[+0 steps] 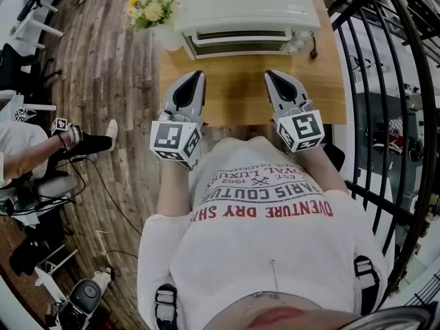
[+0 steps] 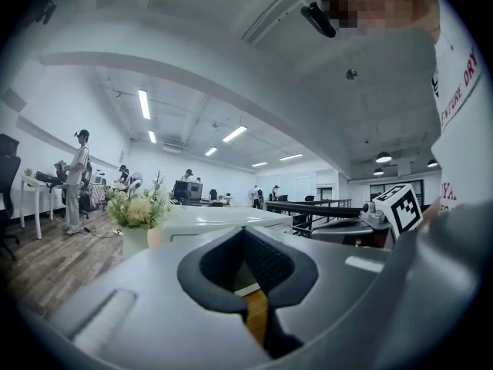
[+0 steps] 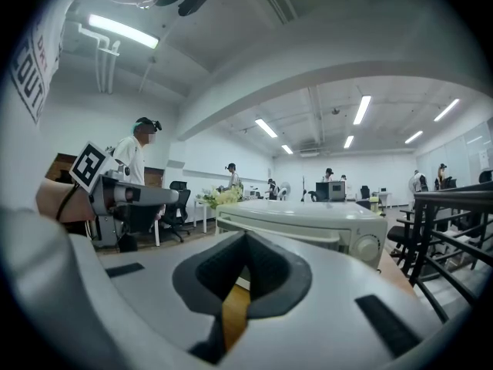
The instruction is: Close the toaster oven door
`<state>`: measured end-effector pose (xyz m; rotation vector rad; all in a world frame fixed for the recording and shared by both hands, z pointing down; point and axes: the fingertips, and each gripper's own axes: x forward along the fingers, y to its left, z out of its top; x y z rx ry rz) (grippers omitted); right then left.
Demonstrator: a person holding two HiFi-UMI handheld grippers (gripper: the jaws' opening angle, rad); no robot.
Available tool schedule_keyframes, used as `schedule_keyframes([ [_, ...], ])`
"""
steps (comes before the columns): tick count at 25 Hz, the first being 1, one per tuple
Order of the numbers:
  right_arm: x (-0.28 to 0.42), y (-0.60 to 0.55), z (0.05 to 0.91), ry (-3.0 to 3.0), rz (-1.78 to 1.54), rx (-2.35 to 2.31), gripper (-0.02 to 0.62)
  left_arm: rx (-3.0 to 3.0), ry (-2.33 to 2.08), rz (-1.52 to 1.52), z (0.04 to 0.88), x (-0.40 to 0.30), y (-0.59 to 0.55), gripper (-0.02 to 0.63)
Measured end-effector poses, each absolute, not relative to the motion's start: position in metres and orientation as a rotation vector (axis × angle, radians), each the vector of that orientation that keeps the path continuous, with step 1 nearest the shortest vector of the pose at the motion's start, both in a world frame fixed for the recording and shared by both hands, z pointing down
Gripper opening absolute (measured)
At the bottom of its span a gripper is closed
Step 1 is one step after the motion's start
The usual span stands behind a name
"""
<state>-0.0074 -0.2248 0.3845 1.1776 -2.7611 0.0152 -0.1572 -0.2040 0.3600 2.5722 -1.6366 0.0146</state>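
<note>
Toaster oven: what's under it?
The toaster oven stands on the wooden table, at its far end, with a flower vase beside it. The tabletop beneath its body is covered, so anything there can't be seen.

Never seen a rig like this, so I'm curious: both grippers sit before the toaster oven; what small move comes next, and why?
Probably ease the right gripper forward for a light push on the door handle. The toaster oven door looks raised already, though full closure is unclear; that gripper and the left gripper are shut, empty, short of it.
</note>
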Motion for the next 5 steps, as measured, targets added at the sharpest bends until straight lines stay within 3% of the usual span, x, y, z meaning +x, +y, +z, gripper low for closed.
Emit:
schedule_keyframes([
  [5, -0.0065, -0.2222, 0.3868, -2.756, 0.027, 1.187, 0.005, 2.574, -1.622, 0.035, 0.3639, -0.1543, -0.2015, 0.012],
])
